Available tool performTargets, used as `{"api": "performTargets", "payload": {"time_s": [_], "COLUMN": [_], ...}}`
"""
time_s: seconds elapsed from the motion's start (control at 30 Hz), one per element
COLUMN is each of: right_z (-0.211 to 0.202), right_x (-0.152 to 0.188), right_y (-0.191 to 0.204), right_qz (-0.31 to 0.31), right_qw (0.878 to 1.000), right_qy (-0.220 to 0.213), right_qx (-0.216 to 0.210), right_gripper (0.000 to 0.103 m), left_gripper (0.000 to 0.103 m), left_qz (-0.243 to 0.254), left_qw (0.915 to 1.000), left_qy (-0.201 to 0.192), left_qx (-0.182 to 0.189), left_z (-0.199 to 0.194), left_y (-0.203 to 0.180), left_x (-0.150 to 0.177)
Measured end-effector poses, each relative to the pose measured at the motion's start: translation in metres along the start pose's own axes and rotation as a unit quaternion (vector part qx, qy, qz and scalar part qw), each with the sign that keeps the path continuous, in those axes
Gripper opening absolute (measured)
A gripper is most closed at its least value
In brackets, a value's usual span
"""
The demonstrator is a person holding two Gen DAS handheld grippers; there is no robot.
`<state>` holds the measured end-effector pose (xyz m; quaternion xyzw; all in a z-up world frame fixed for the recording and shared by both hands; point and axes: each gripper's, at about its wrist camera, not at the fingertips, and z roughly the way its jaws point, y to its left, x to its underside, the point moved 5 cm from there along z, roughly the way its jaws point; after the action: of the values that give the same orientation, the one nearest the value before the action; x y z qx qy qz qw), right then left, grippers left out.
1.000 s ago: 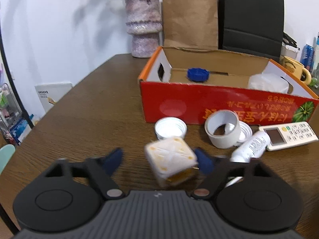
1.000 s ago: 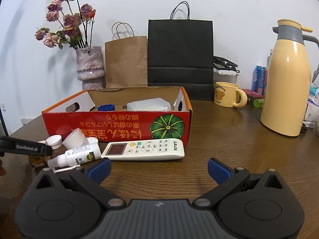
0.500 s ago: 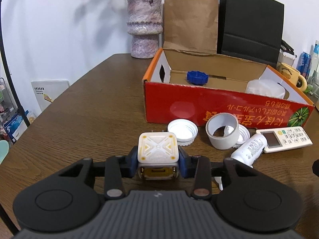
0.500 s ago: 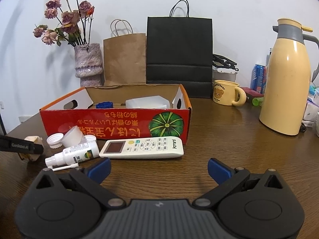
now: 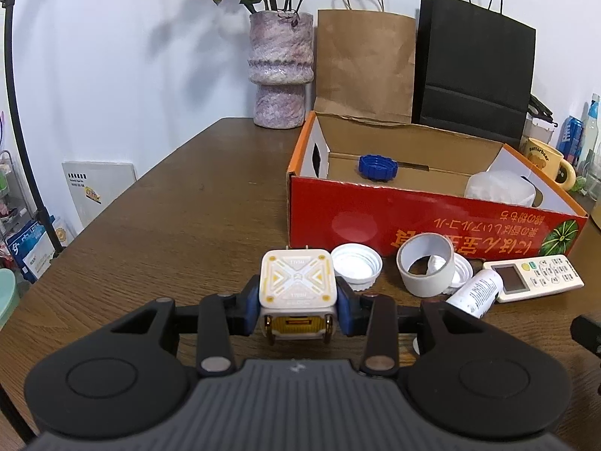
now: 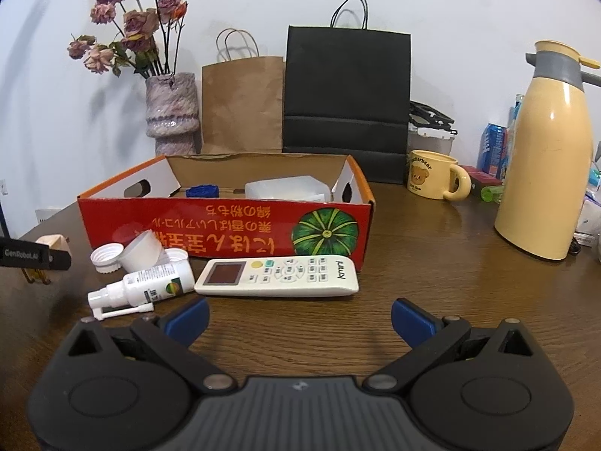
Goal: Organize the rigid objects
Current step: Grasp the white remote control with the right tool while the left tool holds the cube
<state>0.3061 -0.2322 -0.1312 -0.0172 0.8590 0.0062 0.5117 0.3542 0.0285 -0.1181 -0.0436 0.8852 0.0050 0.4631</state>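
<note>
My left gripper (image 5: 297, 306) is shut on a white and yellow cube charger (image 5: 296, 287) and holds it above the table, in front of the red cardboard box (image 5: 413, 221). The box holds a blue cap (image 5: 377, 166) and a white container (image 5: 499, 186). On the table before the box lie a white lid (image 5: 357, 265), a tape roll (image 5: 426, 268), a white spray bottle (image 6: 146, 285) and a white remote (image 6: 278, 276). My right gripper (image 6: 299, 317) is open and empty, just short of the remote.
A vase of dried flowers (image 6: 172, 112), a brown paper bag (image 6: 242, 105) and a black bag (image 6: 347, 101) stand behind the box. A yellow mug (image 6: 435, 180) and a yellow thermos jug (image 6: 544, 154) stand at the right. The table's left edge (image 5: 94, 225) is close.
My left gripper closed on the cube charger, which was loose and tilted between the open fingers, and lifted it. The right gripper stayed open and hardly moved.
</note>
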Motion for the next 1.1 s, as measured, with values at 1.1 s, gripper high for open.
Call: {"api": "performTargets", "payload": {"time_s": [1.1], "right_z": [0.074], "right_x": [-0.038], "right_y": [-0.006], "right_qz": [-0.001], "right_qw": [0.999], "right_qy": [0.028], "right_qx": [0.017], "right_gripper": [0.103], "left_gripper": [0.040], "left_qz": [-0.008], "left_qw": [0.9999], "left_qy": [-0.009], "left_qx": [0.010], "left_z": [-0.004], "left_y": [0.005], "left_x": [-0.003]}}
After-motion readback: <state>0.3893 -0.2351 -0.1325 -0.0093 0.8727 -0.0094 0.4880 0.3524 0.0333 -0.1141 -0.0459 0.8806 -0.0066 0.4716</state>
